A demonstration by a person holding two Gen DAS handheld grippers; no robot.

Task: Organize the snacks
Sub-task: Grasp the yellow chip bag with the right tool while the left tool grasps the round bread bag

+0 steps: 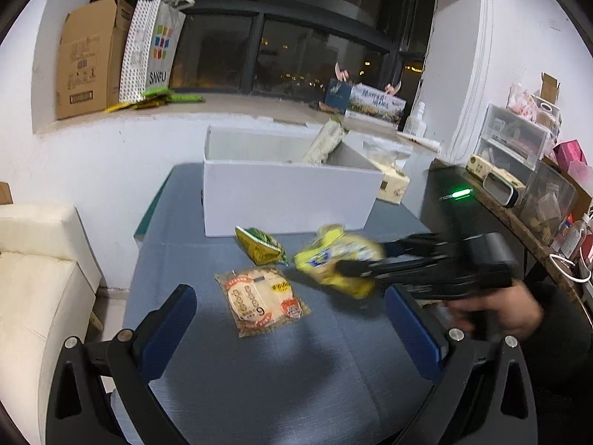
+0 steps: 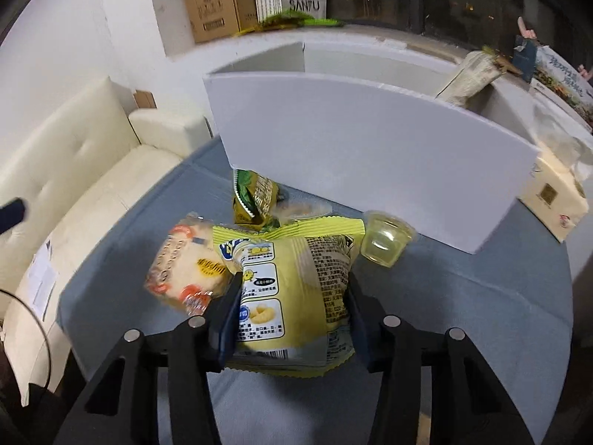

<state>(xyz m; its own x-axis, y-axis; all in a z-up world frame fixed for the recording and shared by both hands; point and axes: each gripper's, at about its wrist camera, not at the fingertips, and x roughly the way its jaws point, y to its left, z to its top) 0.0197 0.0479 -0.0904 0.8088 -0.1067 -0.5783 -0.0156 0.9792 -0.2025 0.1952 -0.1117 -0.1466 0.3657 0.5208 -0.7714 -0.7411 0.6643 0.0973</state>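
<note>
Two grippers in view above a round table covered in blue-grey cloth (image 1: 259, 371). Right gripper (image 2: 292, 296): fingers closing on a yellow crinkled plastic snack bag (image 2: 296, 278), holding it by both sides, lifted off the cloth. Left gripper (image 1: 289, 319): blue-padded fingers (image 1: 174, 319) standing wide apart, holding nothing, hovering over the near part of the table. Lying flat on the cloth: a clear packet of pale round rice cakes with red-orange print (image 1: 261, 302). Sitting just beyond it: a green-and-yellow foil snack pouch (image 1: 261, 246), close to the front wall of a white rectangular cardboard box (image 1: 289, 200). Resting near the box front: a small clear plastic jelly cup (image 2: 385, 239). Leaning inside the box at its right end: a beige wrapped packet (image 1: 326, 141). Standing behind the box, to its right: a cream tissue box (image 2: 552, 204).
</note>
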